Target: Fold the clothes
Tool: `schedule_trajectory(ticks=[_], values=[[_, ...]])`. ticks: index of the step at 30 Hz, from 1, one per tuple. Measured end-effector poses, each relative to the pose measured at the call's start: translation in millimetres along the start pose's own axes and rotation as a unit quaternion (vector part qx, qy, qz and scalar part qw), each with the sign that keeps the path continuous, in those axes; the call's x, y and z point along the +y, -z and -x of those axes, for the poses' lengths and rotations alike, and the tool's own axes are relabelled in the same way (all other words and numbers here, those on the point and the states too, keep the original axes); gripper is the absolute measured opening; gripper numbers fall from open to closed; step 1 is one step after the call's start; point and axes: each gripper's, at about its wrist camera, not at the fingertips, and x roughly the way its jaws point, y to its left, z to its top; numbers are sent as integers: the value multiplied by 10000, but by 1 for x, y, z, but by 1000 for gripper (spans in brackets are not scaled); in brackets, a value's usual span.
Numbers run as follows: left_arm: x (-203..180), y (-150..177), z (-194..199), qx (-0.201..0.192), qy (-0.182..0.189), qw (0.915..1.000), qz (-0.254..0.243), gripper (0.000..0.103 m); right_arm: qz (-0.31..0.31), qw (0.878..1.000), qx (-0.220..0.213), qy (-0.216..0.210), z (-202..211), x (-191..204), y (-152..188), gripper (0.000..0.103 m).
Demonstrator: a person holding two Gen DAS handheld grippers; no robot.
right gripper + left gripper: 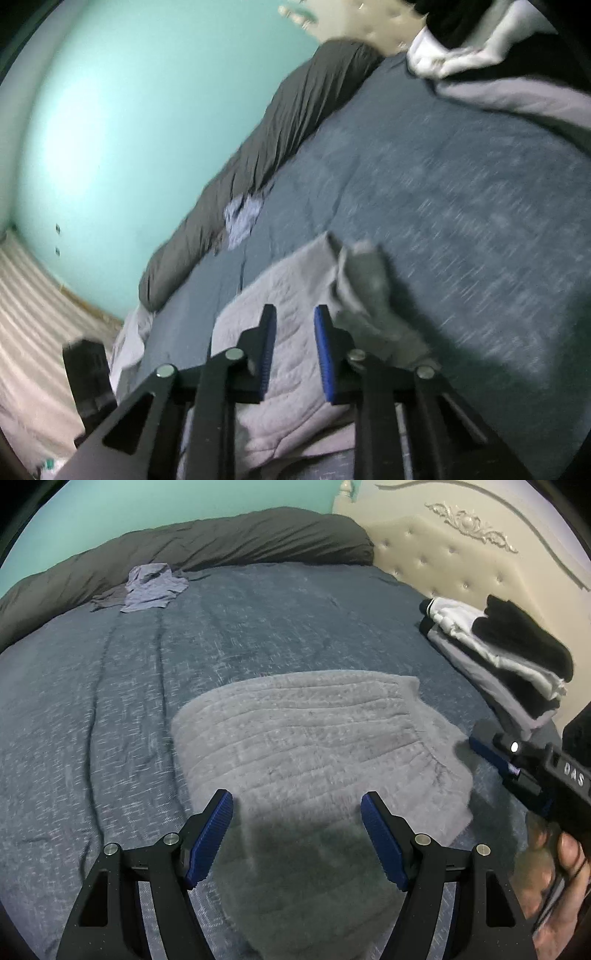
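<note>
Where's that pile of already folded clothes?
In the left wrist view the folded pile sits on the blue bedspread at the right, against the cream headboard, beyond the grey garment.

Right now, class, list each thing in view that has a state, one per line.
Grey garment: spread flat on bed, not yet folded.
Clothes stack: folded, piled.
Lilac garment: crumpled, unfolded.
Left tool: open, empty.
Right tool: narrow gap, gripping nothing.

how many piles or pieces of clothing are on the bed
3: a grey ribbed garment spread flat near the grippers, a folded stack by the headboard, and a crumpled bluish piece at the far side. Layers within the stack can't be counted.
</note>
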Motion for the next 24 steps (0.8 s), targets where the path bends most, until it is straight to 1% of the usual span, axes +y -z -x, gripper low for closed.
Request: schedule_trajectory(ticks=[2, 3, 4, 5, 8, 12, 15, 18, 20, 22, 24], values=[[1, 0, -11, 125, -27, 9999, 24, 75, 74, 9997, 241, 65, -13, 2, 5, 13], [2, 1, -16, 182, -31, 9998, 45, 74, 61, 9994, 293, 146, -17, -1, 6, 11], [3, 2, -21, 235, -33, 9997, 53, 74, 40, 9992, 328, 217, -20, -5, 7, 9], [3, 4, -26, 295, -50, 9995, 26, 74, -5, 9991, 329, 280, -22, -9, 7, 4], [3, 10, -41, 463, -97, 9989, -60, 74, -94, 9985, 281, 458, -25, -20, 8, 0], [3, 4, -34, 479, -19, 9988, -15, 74, -56, 9981, 225, 564, -24, -23, 8, 0], [3, -12, -19, 312, 66, 9995, 69, 74, -117, 9984, 157, 532, -23, -23, 9, 0], [-1, -33, -18, 251, 104, 9996, 0, 74, -218, 9988, 41, 444, -17, -26, 8, 0], [-5, -46, -29, 319, 100, 9994, -72, 74, -145, 9986, 31, 515, -14, -27, 6, 0], [-7, -53, -40, 379, 32, 9992, -124, 74, -144, 9985, 59, 531, -15, -31, 6, 0], [-6, -59, -56, 525, -16, 9986, -113, 74, -171, 9986, 75, 503, -15, -34, 6, 0]])
